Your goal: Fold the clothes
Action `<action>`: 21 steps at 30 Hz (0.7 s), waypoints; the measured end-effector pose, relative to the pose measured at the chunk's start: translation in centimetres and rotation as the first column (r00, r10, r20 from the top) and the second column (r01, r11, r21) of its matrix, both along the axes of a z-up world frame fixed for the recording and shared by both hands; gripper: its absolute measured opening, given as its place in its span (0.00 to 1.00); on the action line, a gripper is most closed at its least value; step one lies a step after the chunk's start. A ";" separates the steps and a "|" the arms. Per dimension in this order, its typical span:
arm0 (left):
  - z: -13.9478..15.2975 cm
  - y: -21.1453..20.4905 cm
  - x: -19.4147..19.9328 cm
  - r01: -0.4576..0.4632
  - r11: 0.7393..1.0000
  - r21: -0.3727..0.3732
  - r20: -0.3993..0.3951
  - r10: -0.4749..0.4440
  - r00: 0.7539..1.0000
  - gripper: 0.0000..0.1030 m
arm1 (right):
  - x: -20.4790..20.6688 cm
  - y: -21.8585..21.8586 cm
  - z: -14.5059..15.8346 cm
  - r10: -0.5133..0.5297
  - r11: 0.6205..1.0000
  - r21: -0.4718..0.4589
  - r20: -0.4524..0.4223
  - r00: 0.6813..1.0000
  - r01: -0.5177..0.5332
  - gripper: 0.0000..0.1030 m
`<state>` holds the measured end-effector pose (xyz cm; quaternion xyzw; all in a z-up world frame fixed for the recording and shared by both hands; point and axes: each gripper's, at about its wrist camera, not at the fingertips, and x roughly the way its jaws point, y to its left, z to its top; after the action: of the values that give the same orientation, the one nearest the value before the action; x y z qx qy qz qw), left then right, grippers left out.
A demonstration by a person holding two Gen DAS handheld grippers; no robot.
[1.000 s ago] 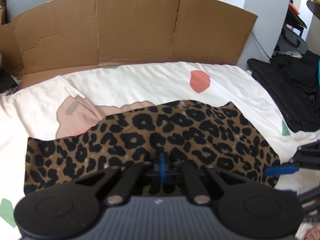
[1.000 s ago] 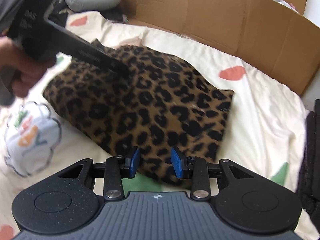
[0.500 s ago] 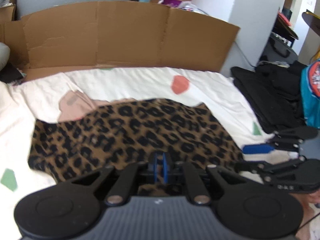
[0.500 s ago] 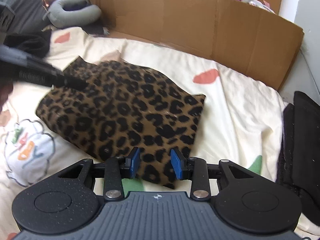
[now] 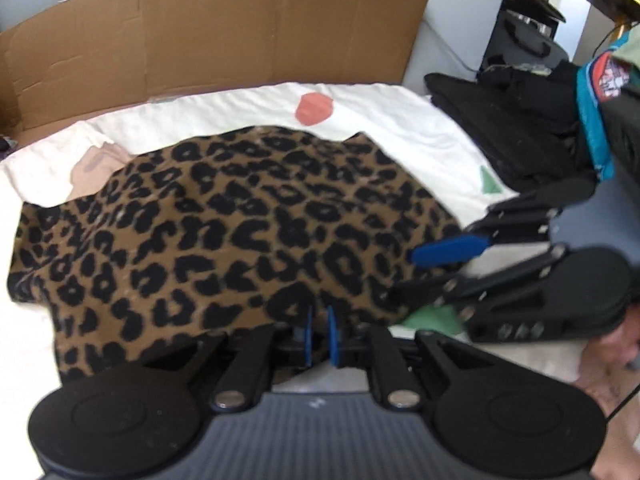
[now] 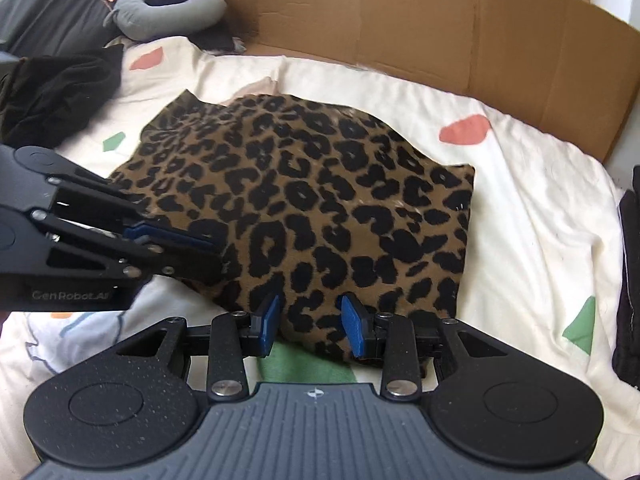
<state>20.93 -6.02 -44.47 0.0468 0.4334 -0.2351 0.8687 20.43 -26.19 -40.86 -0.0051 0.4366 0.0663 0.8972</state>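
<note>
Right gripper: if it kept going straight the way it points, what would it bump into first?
Most likely the leopard-print garment: the right gripper points down at its near edge, which already lies between the jaws.

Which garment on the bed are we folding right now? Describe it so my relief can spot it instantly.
Start at the brown cardboard wall behind the bed, then come forward onto the cream sheet with coloured shapes. The leopard-print garment lies folded in the middle, its near edge at both grippers. It is the only tan, black-spotted piece; the clothes piled at either side are plain black.
</note>
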 end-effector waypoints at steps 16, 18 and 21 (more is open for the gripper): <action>-0.2 7.8 -0.9 -0.161 0.983 0.094 0.011 0.160 0.987 0.11 | 0.4 -0.6 0.0 0.001 0.999 -0.038 0.002 1.000 0.000 0.38; -0.1 8.5 -1.0 -0.180 0.979 0.097 0.009 0.180 0.984 0.11 | 0.5 -0.8 0.1 -0.007 0.999 -0.046 0.001 1.000 0.007 0.38; 0.1 9.5 -1.3 -0.211 0.972 0.100 0.007 0.211 0.977 0.11 | 0.4 -1.3 0.3 -0.029 0.998 -0.051 -0.003 1.000 0.028 0.38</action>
<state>19.64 3.47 -44.36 0.0434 0.4489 -0.1195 0.8845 20.85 -27.46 -40.52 -0.0216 0.4399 0.0423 0.8968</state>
